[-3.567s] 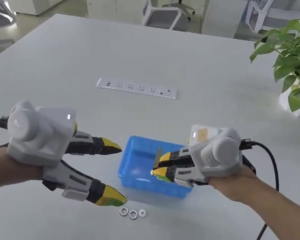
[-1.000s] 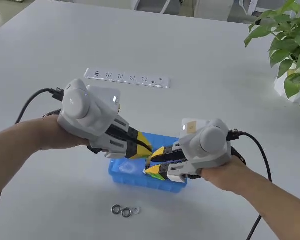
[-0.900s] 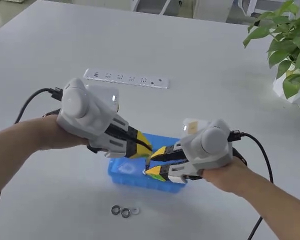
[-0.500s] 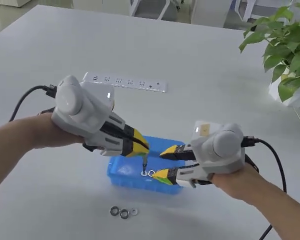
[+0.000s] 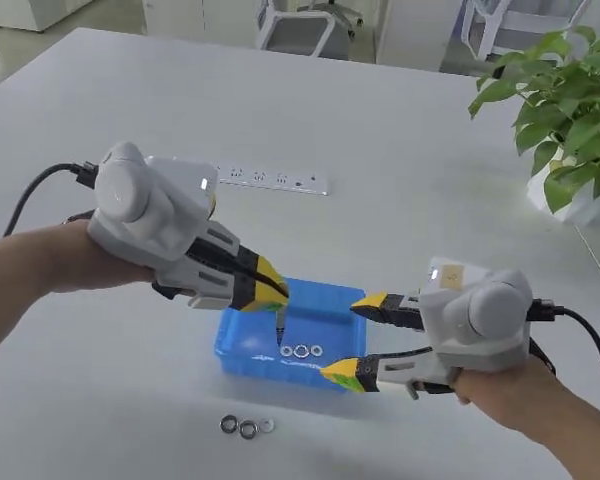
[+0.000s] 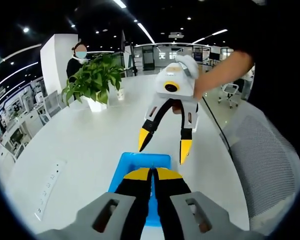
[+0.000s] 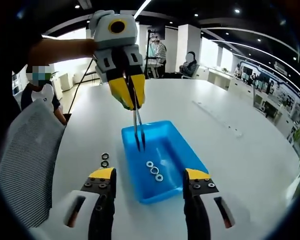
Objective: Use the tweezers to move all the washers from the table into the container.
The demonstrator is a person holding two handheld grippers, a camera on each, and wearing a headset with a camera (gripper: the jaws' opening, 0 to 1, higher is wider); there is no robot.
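A blue container (image 5: 242,338) sits on the white table with three washers (image 5: 300,351) inside. Three more washers (image 5: 246,426) lie on the table just in front of it. My left gripper (image 5: 271,291) is shut on the tweezers (image 5: 279,326), whose tips hang down into the container. My right gripper (image 5: 352,337) stands open at the container's right end, holding nothing. The right gripper view shows the tweezers (image 7: 139,131) above the container (image 7: 176,150), the washers inside (image 7: 154,170) and those on the table (image 7: 105,160). In the left gripper view my shut left gripper (image 6: 152,173) faces the open right gripper (image 6: 164,145).
A white power strip (image 5: 242,176) lies on the table behind the container. A potted plant (image 5: 570,110) stands at the far right. Office chairs (image 5: 300,20) stand beyond the table's far edge, and people stand far off in the room.
The tweezers have passed from my right gripper to my left. The right gripper has opened and drawn back to the right. Three washers now show inside the container.
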